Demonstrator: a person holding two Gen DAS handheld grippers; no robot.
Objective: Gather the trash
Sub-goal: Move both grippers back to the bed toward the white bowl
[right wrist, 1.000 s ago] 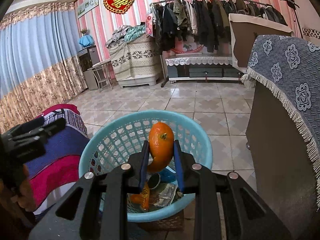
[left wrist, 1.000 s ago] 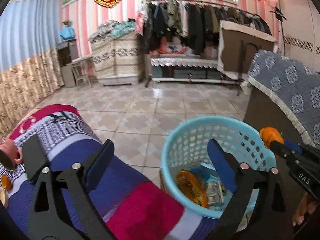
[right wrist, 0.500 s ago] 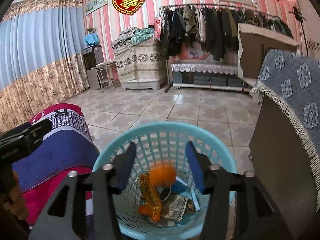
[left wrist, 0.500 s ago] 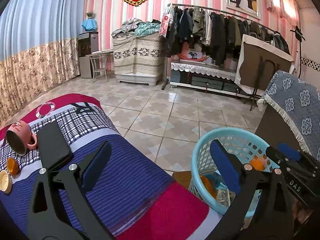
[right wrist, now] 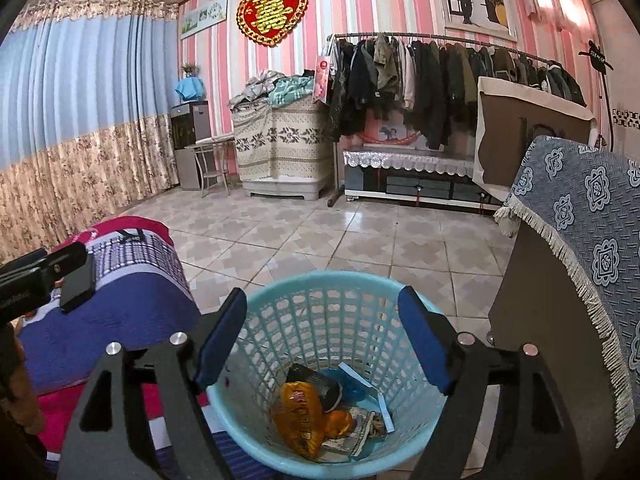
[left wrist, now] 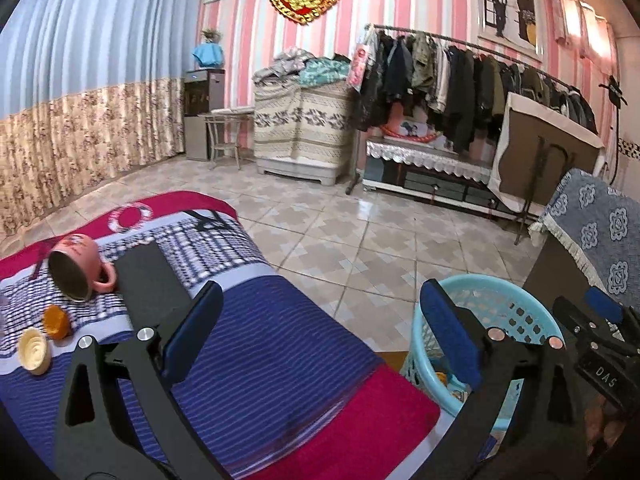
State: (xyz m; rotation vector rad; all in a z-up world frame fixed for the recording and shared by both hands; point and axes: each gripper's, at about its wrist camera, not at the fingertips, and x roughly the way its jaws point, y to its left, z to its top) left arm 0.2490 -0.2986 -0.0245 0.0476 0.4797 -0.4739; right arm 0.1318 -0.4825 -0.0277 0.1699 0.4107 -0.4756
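The right tool (right wrist: 322, 336) hangs over the basket (right wrist: 280, 452); its jaws have just been opening, they stand wide apart now and nothing is between them. The basket is light blue with a lattice wall, and it stands on the floor (right wrist: 320, 240) just beside the right edge of the bed (right wrist: 132, 304). At its bottom lies the trash: an orange peel (right wrist: 339, 423), a yellow-orange wrapper (right wrist: 298, 416) touching the peel on its left side, a dark can (right wrist: 316, 384) behind them, a blue bag (right wrist: 352, 388) and some paper (right wrist: 360, 430). The left tool (left wrist: 316, 334) is over the bed (left wrist: 256, 352), near its right edge, with its jaws wide apart and empty. The bed carries a striped cover in blue, red and white. Near the left edge of the bed a pink mug (left wrist: 80, 266) lies on its side with the mouth toward the camera. Just beside the mug, on its right, lies a flat black thing (left wrist: 148, 280); I cannot tell if they touch. In front of the mug sit a small orange piece (left wrist: 56, 322) and a cream cup (left wrist: 34, 350), close together. In the left wrist view the basket (left wrist: 520, 292) shows at the right, partly behind the tool's finger, and the right tool (left wrist: 592, 316) comes in from the right edge above it. A cabinet with a blue patterned cloth (right wrist: 592, 240) stands right of the basket.
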